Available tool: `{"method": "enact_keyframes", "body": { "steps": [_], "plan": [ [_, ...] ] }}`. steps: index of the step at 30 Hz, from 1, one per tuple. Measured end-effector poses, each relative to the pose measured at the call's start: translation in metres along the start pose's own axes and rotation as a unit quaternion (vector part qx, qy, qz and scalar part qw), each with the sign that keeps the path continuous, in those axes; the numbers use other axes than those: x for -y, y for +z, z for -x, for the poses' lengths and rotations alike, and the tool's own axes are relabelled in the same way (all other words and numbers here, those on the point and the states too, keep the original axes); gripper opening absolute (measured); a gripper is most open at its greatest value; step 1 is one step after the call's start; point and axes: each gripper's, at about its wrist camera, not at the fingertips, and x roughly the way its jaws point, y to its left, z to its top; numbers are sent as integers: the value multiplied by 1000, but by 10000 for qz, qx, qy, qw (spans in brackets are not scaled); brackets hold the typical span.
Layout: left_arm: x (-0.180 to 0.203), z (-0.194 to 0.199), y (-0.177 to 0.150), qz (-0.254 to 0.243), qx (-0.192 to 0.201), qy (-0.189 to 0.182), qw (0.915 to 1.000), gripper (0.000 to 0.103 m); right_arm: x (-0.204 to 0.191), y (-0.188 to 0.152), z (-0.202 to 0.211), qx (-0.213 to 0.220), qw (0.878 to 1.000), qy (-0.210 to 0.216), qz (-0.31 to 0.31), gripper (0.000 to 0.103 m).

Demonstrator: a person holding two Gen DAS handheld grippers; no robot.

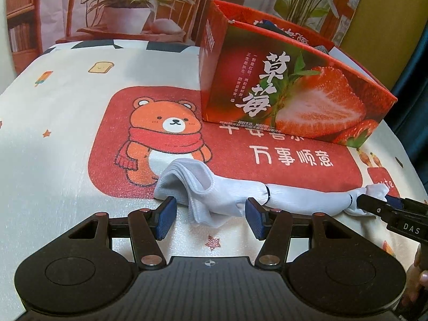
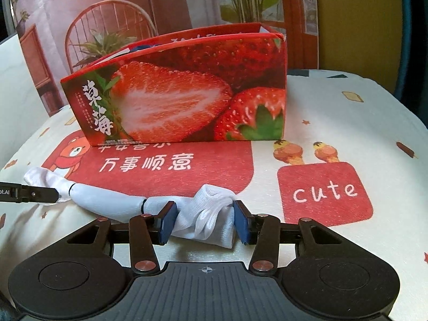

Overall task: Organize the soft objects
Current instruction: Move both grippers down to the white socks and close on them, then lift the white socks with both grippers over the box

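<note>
A white sock bundle [image 1: 294, 196], tied with thin dark bands, lies stretched across the bear-print tablecloth in front of the strawberry box [image 1: 289, 91]. My left gripper [image 1: 210, 201] stands over the bundle's loose folded end, its blue pads on either side and a gap showing by the left pad. In the right wrist view my right gripper [image 2: 205, 204] has its pads pressed on the bunched other end of the sock bundle [image 2: 206, 214]. Each gripper shows at the edge of the other's view: the right gripper [image 1: 374, 203] and the left gripper [image 2: 54, 194].
The open-topped strawberry box [image 2: 187, 93] stands just behind the sock, with something dark blue inside near its back wall. The tablecloth [image 2: 347, 123] reaches the rounded table edges. Behind are potted plants, a chair and a yellow panel. A person's fingers [image 1: 422, 275] show at the lower right.
</note>
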Motion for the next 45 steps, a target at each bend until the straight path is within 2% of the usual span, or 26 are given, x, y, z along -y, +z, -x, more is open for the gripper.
{"method": "enact_keyframes", "body": {
  "steps": [8,14,20,31,32,36,38,43,45],
  "plan": [
    [-2,0,0,-13,37,-11,10000,59,0,-1,0,10,10000,-5,48,43],
    [-9,7,6,270,232,-90,9993,59,0,-1,0,10,10000,-2,80,44],
    [-12,-1,10,385,278,42,9989,58,-3,-1,-2,13,9999,4,165,44],
    [-10,-5,2,27,453,143,9989,51,-3,-2,-3,27,9997,33,235,44],
    [-11,-5,2,40,452,134,9989,50,-3,-2,-3,26,9997,40,230,44],
    [-15,-4,1,116,428,113,9990,25,-2,-1,-3,9,9998,68,190,44],
    [-17,-3,1,167,403,69,9990,17,1,0,-3,-11,9999,126,103,44],
    [-15,-2,-1,130,388,78,9991,10,6,1,-1,-75,9997,227,-104,40],
    [-16,0,-1,130,394,122,9991,9,10,3,0,-119,9990,324,-297,33]
  ]
}}
